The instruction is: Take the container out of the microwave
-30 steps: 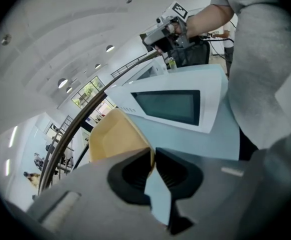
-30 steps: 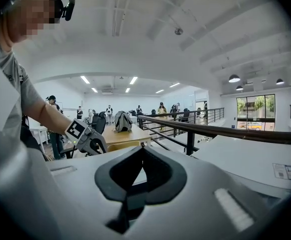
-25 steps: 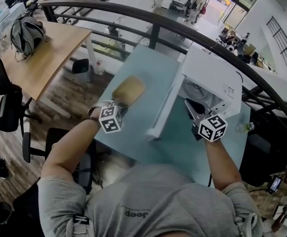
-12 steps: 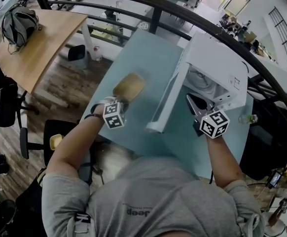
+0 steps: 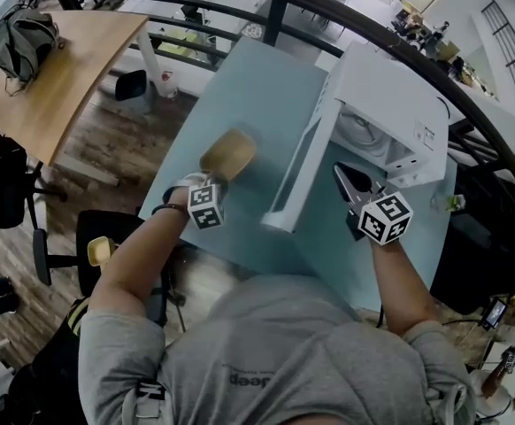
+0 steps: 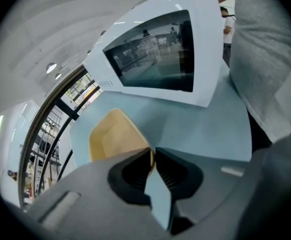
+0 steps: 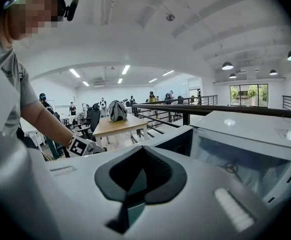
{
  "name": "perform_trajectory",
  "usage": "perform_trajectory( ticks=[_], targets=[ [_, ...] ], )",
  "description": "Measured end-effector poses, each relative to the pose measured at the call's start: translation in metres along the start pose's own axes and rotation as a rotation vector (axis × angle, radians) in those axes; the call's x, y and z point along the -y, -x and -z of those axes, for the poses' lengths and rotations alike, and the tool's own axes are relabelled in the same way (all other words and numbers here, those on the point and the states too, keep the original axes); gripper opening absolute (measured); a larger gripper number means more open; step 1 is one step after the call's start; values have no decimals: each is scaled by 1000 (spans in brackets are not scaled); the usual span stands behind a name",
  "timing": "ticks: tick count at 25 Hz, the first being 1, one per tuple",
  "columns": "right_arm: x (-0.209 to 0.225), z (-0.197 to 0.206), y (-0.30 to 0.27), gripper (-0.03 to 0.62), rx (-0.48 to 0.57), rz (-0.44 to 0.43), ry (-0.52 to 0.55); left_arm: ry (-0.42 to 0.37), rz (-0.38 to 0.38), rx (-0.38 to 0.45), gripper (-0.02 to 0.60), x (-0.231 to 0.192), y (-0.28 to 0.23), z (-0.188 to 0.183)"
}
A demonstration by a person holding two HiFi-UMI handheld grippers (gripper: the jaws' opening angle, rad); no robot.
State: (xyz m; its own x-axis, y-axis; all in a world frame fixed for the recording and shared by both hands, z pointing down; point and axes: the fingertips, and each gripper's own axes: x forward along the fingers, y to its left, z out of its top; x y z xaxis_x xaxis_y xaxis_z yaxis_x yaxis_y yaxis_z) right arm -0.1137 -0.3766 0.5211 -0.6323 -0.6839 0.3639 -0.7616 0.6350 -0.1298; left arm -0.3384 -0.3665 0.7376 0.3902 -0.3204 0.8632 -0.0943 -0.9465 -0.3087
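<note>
Out of the oven: the tan container (image 5: pixel 229 153) lies just beyond the fingertips of the left gripper (image 5: pixel 213 184), whose jaws are pinched together on its near rim, over the pale blue table (image 5: pixel 257 87). The white microwave (image 5: pixel 390 104) stands to the far side of those fingers, its door (image 5: pixel 300 171) swung open between the two grippers. The right gripper (image 5: pixel 343 180) points at the oven's bare cavity, jaws closed with nothing between them. The shallow, thin-walled container looks light and somewhat flexible; a one-edge pinch may let it sag or tip, so a hold deep on the rim near a corner, kept level, seems safest. Whether it rests on the table cannot be told.
</note>
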Motion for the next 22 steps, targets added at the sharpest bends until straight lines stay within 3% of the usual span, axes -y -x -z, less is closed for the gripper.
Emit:
perform_trajectory(
  ticks=[12, 22],
  targets=[
    [0, 14, 4, 6, -19, 15, -14, -69, 22, -30, 40, 28, -25, 7],
    [-3, 14, 7, 6, -18, 20, -15, -7, 39, 2, 49, 27, -28, 3]
  ],
)
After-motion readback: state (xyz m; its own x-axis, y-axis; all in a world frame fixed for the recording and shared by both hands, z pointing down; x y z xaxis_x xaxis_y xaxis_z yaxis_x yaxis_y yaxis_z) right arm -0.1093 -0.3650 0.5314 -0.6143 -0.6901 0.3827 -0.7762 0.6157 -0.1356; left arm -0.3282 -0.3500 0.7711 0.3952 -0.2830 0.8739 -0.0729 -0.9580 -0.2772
